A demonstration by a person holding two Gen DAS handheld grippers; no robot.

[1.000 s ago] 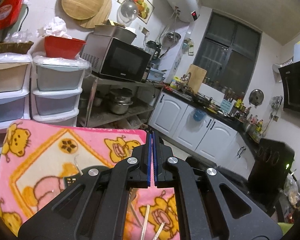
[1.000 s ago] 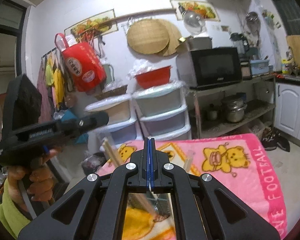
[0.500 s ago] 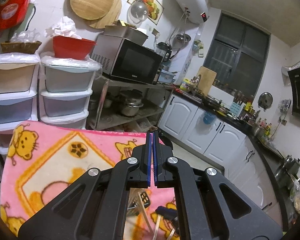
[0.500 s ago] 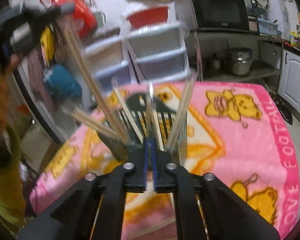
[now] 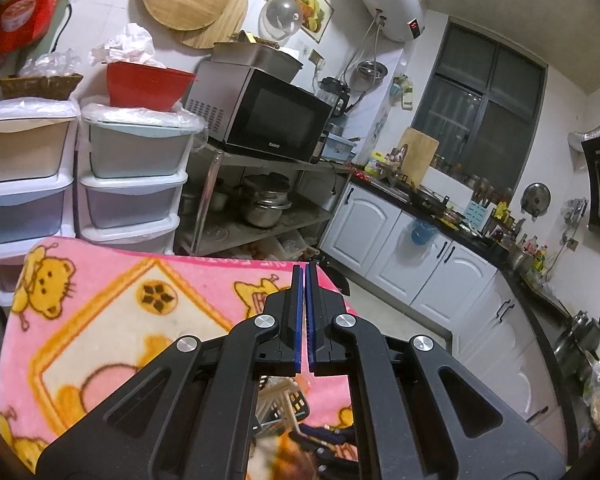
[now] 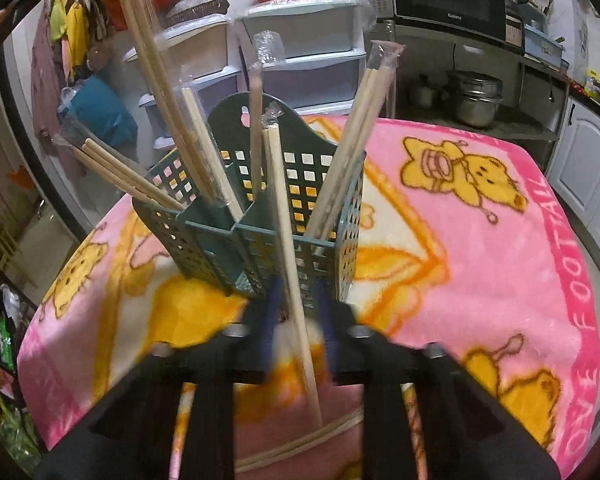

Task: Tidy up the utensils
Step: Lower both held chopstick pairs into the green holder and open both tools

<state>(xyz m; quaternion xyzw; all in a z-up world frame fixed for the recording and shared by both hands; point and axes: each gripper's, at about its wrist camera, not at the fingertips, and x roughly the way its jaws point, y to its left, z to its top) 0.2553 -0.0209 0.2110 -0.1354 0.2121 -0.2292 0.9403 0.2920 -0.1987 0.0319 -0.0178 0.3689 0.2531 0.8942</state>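
We are bringing the right gripper (image 6: 296,312) down just in front of the green basket (image 6: 260,208), its jaws closing around one wrapped chopstick (image 6: 288,240), though blur hides whether the pads are pressing it yet. That stick is leaning out over the basket's near wall, probably so it can be set upright. The other chopsticks (image 6: 352,136) are fanning out of the basket's compartments, and a few loose ones (image 6: 300,440) are lying on the blanket below us. We are holding the left gripper (image 5: 303,316) idle above the bench, jaws fully together and empty. A pink cartoon blanket (image 6: 480,264) is covering the bench; drawers (image 5: 132,184), a microwave (image 5: 268,116) and white cabinets (image 5: 400,240) are lining the kitchen.
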